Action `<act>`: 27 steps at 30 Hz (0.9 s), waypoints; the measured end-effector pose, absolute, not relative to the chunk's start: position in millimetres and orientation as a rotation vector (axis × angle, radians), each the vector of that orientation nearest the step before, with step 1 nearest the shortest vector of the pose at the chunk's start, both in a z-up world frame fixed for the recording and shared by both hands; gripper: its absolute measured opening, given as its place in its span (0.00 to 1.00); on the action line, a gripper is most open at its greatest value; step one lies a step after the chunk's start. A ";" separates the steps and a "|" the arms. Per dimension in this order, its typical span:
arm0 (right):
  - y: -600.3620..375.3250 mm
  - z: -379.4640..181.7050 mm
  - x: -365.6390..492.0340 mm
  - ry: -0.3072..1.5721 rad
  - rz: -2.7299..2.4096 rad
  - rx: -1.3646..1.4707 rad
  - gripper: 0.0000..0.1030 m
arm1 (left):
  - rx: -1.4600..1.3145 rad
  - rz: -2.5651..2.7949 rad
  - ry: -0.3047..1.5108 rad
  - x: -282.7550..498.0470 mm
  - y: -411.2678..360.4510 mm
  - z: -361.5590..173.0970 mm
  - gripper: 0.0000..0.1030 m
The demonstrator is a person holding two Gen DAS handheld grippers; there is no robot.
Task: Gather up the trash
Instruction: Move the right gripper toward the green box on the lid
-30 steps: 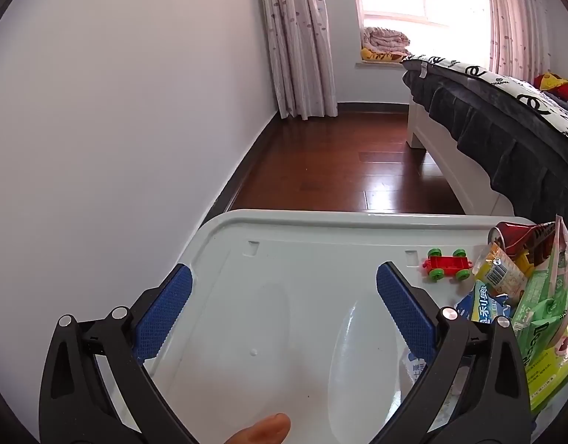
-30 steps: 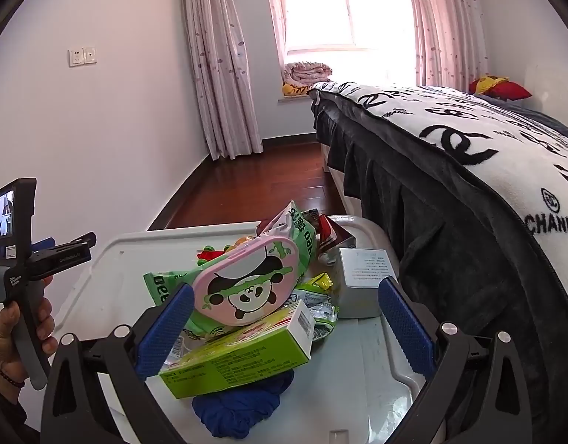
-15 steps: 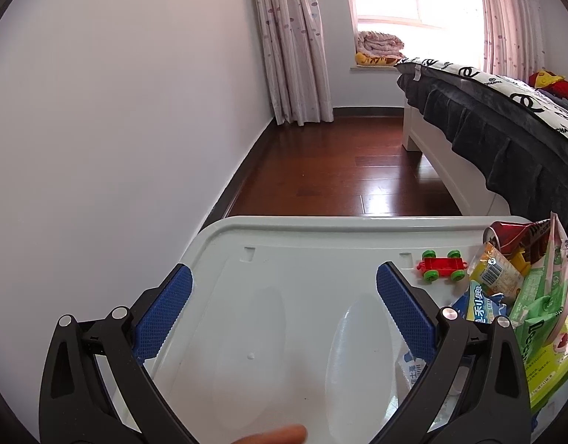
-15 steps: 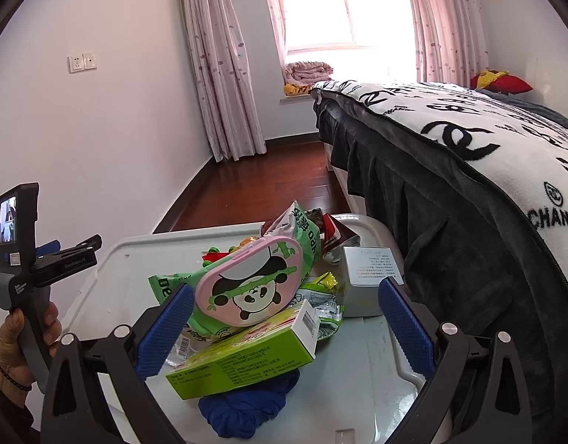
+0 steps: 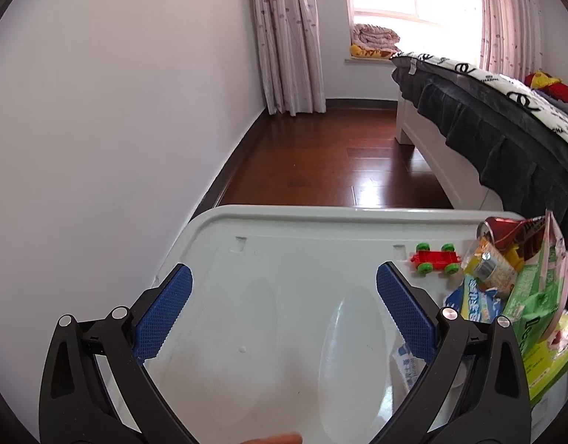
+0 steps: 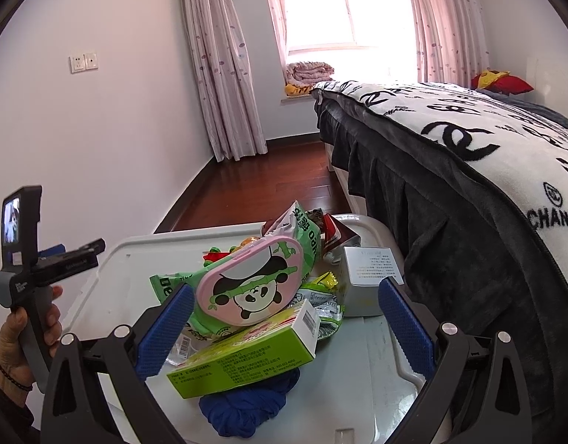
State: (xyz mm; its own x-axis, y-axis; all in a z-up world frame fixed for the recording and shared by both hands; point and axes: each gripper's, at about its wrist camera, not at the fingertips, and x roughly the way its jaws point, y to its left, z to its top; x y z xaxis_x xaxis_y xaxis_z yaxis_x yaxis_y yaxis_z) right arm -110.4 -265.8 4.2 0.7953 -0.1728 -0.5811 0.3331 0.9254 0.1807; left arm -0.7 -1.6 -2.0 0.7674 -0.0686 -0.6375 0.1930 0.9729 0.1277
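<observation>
The left gripper (image 5: 284,303) hangs over the bare left half of the white plastic lid (image 5: 284,222), its blue pads spread wide with nothing between them. Nothing lies under it; the nearest items sit toward the lid's right edge. A red toy car (image 5: 435,259) with green wheels rests near the far right corner, just beside the heap of wrappers.

In the right wrist view, the heap crowds the lid's right half: a green snack bag (image 6: 176,288), a pink panda case (image 6: 250,288) leaning on top of it, a green carton (image 6: 243,355) lying across a blue cloth (image 6: 247,403) at the near edge, and a silver box (image 6: 369,277) by the right edge. A crushed red can (image 5: 502,227) lies at the far right corner. The right gripper (image 6: 284,325) is also released, its pads straddling the carton and panda case without touching either.

The step in hand looks like choosing a first piece: no trash is yet grasped, and no bin is in view. The next move probably calls for the right gripper to dip and close on something loose at the top, such as a wrapper, while leaving the toy and the case alone.
</observation>
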 end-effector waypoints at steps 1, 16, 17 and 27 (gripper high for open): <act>-266.5 5.0 -112.2 0.588 -0.284 0.278 0.95 | 0.197 -0.142 0.682 -2.1 -1.2 -2.9 0.94; -258.1 -22.0 -128.2 0.662 -0.209 0.463 0.95 | 0.283 -0.090 0.599 -67.4 14.5 13.8 0.94; -255.6 -23.7 -128.8 0.665 -0.211 0.460 0.95 | 0.271 -0.099 0.599 -69.0 18.2 18.0 0.94; -238.2 -28.4 -117.0 0.655 -0.257 0.392 0.95 | 0.222 -0.169 0.637 -72.9 27.7 20.0 0.94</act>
